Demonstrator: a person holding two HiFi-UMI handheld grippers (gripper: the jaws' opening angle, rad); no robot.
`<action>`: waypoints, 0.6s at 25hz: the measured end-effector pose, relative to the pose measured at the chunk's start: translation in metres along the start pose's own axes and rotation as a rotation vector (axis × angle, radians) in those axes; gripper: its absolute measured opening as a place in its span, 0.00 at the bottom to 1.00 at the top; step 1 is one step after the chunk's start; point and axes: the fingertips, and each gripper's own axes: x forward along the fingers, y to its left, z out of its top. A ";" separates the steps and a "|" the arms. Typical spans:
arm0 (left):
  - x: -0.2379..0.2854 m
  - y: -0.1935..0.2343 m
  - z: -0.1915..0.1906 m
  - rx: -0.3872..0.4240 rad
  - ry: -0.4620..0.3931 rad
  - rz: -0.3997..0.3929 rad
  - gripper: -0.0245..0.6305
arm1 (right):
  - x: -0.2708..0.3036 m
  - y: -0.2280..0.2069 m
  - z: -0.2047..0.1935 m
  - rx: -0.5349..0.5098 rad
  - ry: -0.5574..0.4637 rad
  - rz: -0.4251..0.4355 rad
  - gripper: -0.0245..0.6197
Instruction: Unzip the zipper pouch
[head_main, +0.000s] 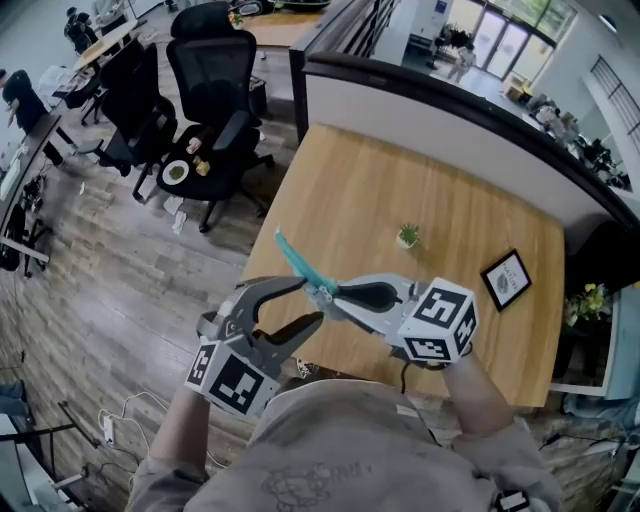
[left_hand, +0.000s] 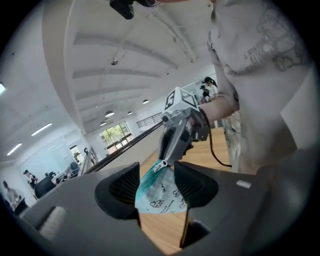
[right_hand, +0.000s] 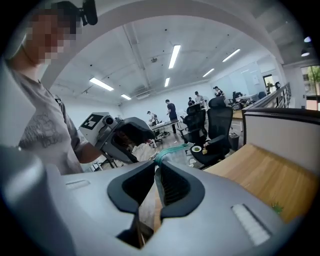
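Softness is the main thing here: the zipper pouch (left_hand: 161, 196) looks light, thin and floppy, and it hangs in the air near the table (head_main: 450, 300) edge rather than resting on it. The right tongs (right_hand: 156, 167) are pinched shut on its zipper end, seemingly at the metal pull. The left tongs (head_main: 308, 303) stand wide apart with the pouch body between them, unpressed. They should probably clamp the fabric corner beside the zipper track, and firmly, since it may slip.

Open-plan office: black mesh swivel chairs (head_main: 210, 60) upper left, wooden desk (head_main: 440, 290) behind a low partition (head_main: 430, 115), ceiling strip lights (right_hand: 174, 56), people (right_hand: 170, 107) at desk rows mid-frame.
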 end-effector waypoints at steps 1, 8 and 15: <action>0.001 -0.005 0.001 0.025 0.005 -0.029 0.36 | 0.001 0.003 -0.001 0.013 0.010 0.027 0.12; 0.006 -0.027 0.010 0.111 -0.015 -0.141 0.27 | 0.000 0.016 -0.011 0.055 0.075 0.134 0.12; 0.012 -0.041 0.007 0.125 -0.004 -0.230 0.24 | 0.001 0.024 -0.014 0.061 0.109 0.190 0.12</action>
